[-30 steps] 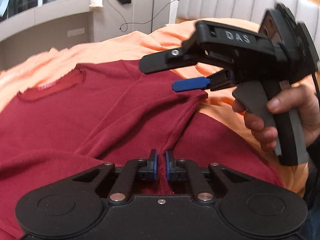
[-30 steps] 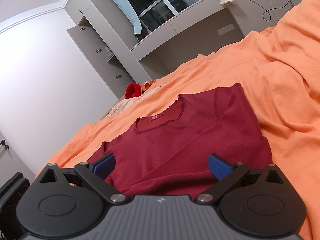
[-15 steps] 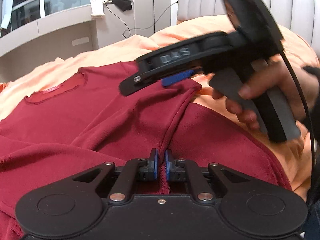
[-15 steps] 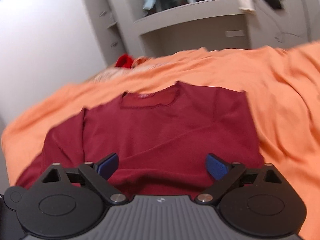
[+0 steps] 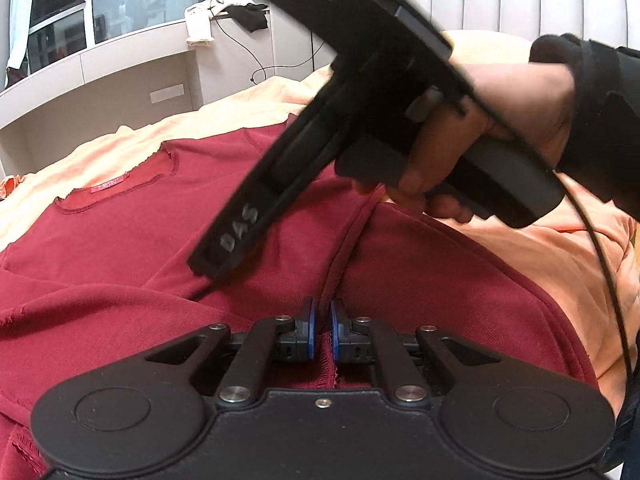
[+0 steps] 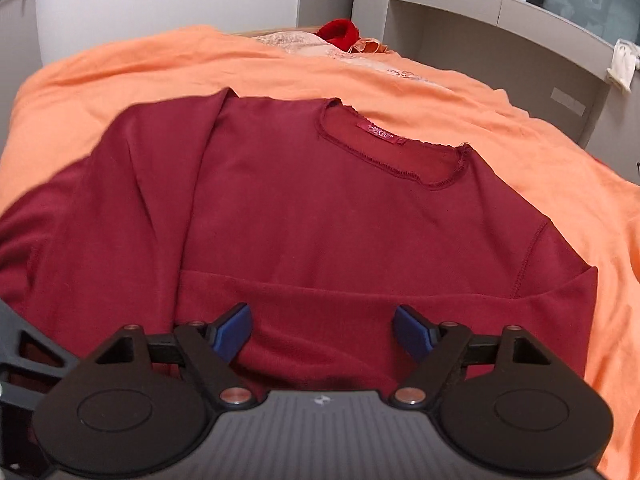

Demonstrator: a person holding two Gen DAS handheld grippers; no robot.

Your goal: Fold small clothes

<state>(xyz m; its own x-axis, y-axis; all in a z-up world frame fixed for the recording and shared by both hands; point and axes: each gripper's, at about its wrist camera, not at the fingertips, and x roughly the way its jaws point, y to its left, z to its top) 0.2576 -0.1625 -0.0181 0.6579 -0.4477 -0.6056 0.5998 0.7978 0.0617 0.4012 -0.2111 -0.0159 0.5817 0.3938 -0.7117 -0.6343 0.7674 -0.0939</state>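
Left tool (image 5: 321, 328) is pinched tight on a hem edge of the dark-red long-sleeved knit top (image 6: 320, 208), which lies spread on the orange bed sheet (image 6: 460, 96) directly ahead of both tools, one sleeve already folded across the body. Right tool (image 6: 322, 330) is spread with nothing between its pads, jaws having just been narrowing, hovering just above the folded sleeve band near the left tool. Judged step: mid-fold, setting the second grip; next the right tool needs to drop onto a fabric edge and clamp before both lift together.
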